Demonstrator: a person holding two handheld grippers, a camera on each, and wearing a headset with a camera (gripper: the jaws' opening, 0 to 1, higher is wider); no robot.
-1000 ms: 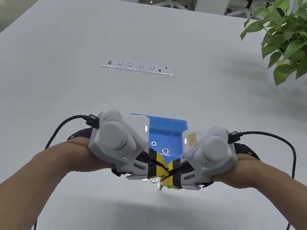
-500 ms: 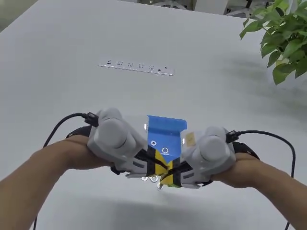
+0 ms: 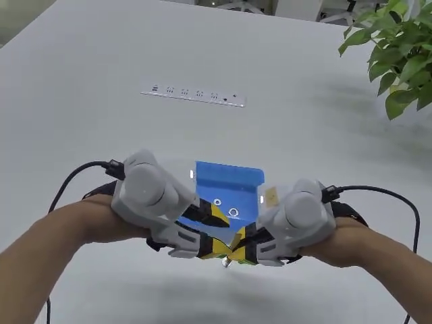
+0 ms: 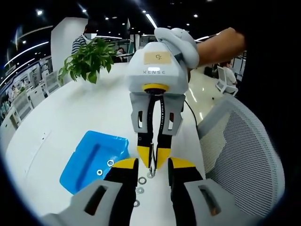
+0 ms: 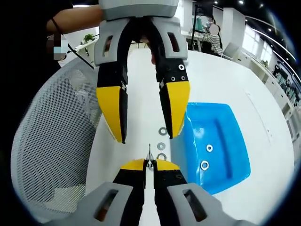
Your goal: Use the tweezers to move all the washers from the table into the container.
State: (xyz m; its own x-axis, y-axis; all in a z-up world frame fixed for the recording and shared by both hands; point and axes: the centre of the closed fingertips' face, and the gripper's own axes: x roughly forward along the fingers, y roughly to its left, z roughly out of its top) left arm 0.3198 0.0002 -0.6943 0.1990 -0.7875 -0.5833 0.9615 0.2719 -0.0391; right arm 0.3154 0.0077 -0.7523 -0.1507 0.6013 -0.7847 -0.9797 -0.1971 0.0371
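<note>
Right gripper view has the right hand-held gripper (image 5: pixel 149 165) clamped on the tweezers (image 5: pixel 149 154), tip near three washers (image 5: pixel 162 146) in a row on the counter (image 5: pixel 268 108). Beyond, the left hand-held gripper (image 5: pixel 146 135) gapes empty; the blue container (image 5: pixel 225 122) alongside holds two more.

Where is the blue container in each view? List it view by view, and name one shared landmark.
Head view: the blue container sits just below the picture's centre.
Left gripper view: it lies at lower left.
Right gripper view: it lies right of centre.
Shared landmark: the two washers lying inside it, also seen here and here.
</note>
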